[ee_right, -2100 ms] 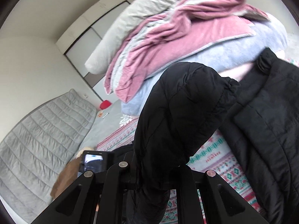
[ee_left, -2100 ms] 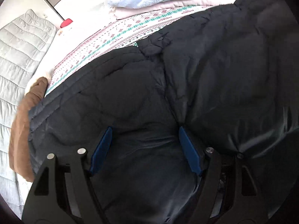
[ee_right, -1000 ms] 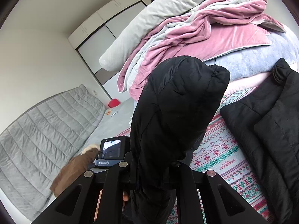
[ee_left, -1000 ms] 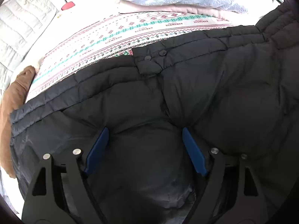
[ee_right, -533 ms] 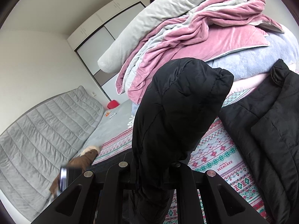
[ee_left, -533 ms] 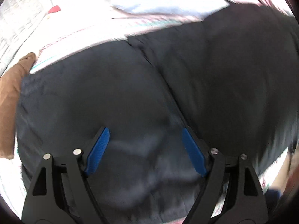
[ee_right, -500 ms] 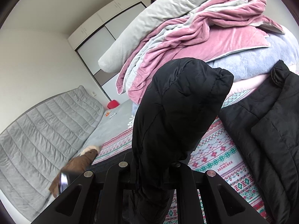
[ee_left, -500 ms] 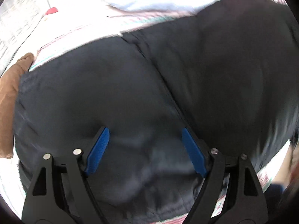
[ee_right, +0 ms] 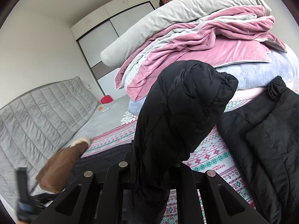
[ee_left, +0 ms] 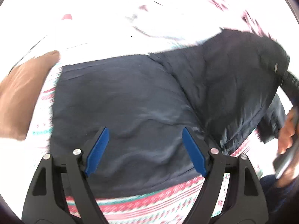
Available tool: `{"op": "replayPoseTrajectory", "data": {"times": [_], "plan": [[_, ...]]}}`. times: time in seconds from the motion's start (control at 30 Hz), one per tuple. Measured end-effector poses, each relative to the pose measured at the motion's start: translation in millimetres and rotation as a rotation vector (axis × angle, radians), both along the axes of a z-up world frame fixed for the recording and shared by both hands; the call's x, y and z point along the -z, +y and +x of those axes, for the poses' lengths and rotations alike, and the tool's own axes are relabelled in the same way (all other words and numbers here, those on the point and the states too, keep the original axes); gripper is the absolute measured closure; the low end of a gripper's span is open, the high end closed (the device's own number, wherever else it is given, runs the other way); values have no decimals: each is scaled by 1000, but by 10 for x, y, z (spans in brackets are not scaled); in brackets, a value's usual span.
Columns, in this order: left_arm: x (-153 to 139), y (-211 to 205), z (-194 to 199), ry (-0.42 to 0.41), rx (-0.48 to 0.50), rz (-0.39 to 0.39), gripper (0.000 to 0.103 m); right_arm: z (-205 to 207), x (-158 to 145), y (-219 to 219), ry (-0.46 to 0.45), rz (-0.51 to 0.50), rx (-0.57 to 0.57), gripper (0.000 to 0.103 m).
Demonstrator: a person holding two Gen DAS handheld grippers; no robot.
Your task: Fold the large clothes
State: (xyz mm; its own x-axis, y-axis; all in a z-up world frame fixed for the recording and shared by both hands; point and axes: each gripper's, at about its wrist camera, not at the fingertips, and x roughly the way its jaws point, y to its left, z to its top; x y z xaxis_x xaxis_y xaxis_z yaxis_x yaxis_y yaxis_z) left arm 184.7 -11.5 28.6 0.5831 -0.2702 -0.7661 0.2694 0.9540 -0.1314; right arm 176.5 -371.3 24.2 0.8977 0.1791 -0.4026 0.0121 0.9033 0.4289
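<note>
A black padded jacket [ee_left: 142, 100] lies spread on a patterned bed cover [ee_left: 149, 201]. My left gripper [ee_left: 144, 149] is open, its blue pads just above the jacket's near part, holding nothing. My right gripper [ee_right: 155, 169] is shut on a bunched fold of the jacket [ee_right: 179, 108] and holds it up in front of the camera, hiding the fingertips. More of the jacket [ee_right: 271, 134] lies at the right in the right wrist view. The lifted fold also shows at the right in the left wrist view [ee_left: 248, 71].
A brown garment [ee_right: 63, 164] lies at the left edge of the patterned cover [ee_right: 211, 156]. A tall pile of pink, grey and blue blankets [ee_right: 196, 43] stands behind. A grey quilted mattress [ee_right: 37, 115] is at the left. A person's hand [ee_left: 287, 134] shows at the right.
My left gripper has pulled back toward the near edge of the jacket, so the patterned cover now shows below it. The right gripper still holds the fold up, almost unmoved.
</note>
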Motion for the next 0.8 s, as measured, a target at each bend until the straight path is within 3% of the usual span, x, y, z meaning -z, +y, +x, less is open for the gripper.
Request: {"op": "replayPoseTrajectory", "data": {"times": [0.23,0.43,0.57,0.63,0.73,0.8], "plan": [[124,1300,248,80,-274,-246,22,-33,-62,153,-18,-78,18,90],[348,1722,320,146,-394,-269,22,-30,-255,717,-88,-296,-20,90],[521,1977,319,216,-464,-405,22,-29,-352,1626,-173,-495,-206,90],[542,2121,307,219,-502,-419,22,-58,-306,2051,-194,-579,-299,90],[559,2275,288,223,-542,-442,22,-161,40,2908,-206,-779,-493,90],[596,2355,281,225,-556,-475,22,-165,380,3286,-145,-886,-593,89]]}}
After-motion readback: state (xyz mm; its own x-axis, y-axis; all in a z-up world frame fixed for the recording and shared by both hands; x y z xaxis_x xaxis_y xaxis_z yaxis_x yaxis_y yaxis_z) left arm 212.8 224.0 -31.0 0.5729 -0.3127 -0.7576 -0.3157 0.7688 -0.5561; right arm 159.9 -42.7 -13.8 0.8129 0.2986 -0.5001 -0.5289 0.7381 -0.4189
